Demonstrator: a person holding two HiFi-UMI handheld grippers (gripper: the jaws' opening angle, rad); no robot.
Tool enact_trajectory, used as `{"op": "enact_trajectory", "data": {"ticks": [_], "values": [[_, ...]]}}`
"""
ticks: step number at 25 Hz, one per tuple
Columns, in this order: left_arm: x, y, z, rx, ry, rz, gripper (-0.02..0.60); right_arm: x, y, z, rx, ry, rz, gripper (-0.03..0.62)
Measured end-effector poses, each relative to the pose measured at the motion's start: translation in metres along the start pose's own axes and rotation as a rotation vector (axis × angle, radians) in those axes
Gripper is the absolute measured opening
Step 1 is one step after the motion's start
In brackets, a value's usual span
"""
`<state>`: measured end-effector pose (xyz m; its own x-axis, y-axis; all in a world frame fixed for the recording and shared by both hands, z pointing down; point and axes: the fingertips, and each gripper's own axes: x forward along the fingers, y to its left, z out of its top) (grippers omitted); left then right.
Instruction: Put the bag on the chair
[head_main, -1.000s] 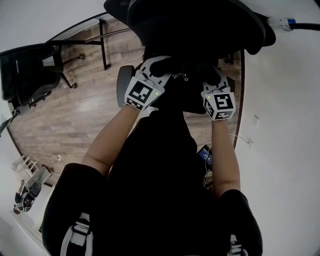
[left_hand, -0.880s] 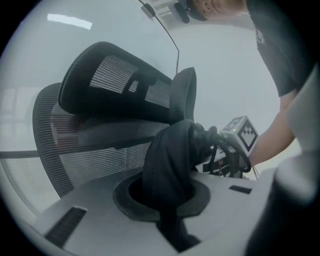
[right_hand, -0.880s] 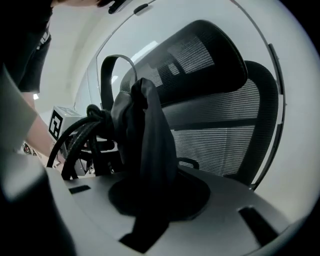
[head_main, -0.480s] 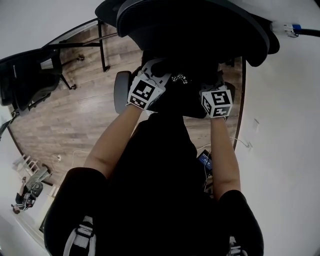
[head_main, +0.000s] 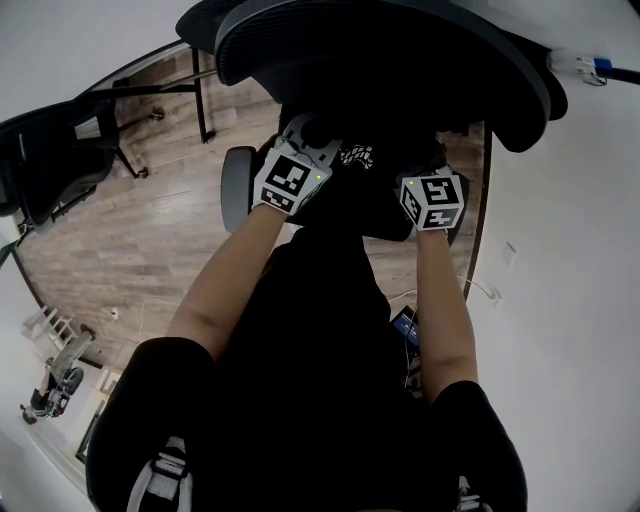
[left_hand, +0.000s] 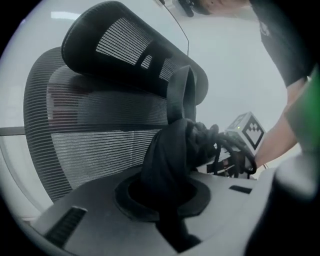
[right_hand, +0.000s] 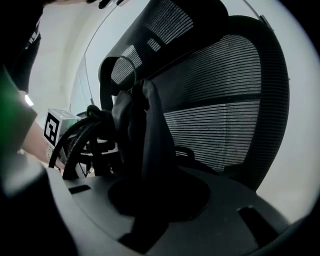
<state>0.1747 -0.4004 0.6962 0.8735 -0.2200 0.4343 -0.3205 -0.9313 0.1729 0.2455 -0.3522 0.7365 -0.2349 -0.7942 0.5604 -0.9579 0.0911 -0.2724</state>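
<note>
- We hold the black bag (head_main: 365, 195) up by its top edge. The left gripper (head_main: 312, 140) is at its 9 o'clock end and the right gripper (head_main: 432, 165) at its 3 o'clock end, so its long axis runs 9 to 3 across the head view.
- In each gripper view we see the jaws drawn close together with a fold of the bag's black cloth pinched between them. Neither claw is spread or empty.
- Looped black straps (left_hand: 235, 152) bunch up in the middle of the bag, between the two grips.
- The mesh office chair (head_main: 380, 50) stands at 12 o'clock from both grippers, with its headrest and backrest facing us. Its grey armrest (head_main: 236, 185) sits just beside the left gripper at 9 o'clock.
- The seat itself is hidden under the bag. We judge that the bag hangs above it, and that the coming move is straight down, then a release.
- Both hands look equally near the backrest, so neither leads.
- We read no brand or writing on the bag or the chair. The only print is the black-and-white square markers on each gripper's cube (head_main: 290, 182).
</note>
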Motion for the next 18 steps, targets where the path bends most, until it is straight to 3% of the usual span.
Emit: {"op": "enact_trajectory", "data": {"ticks": [18], "values": [[0.046,0.033,-0.029,-0.030,0.037,0.055,0.041,0.048,-0.034,-0.021,0.049,0.074,-0.034,0.086]]}}
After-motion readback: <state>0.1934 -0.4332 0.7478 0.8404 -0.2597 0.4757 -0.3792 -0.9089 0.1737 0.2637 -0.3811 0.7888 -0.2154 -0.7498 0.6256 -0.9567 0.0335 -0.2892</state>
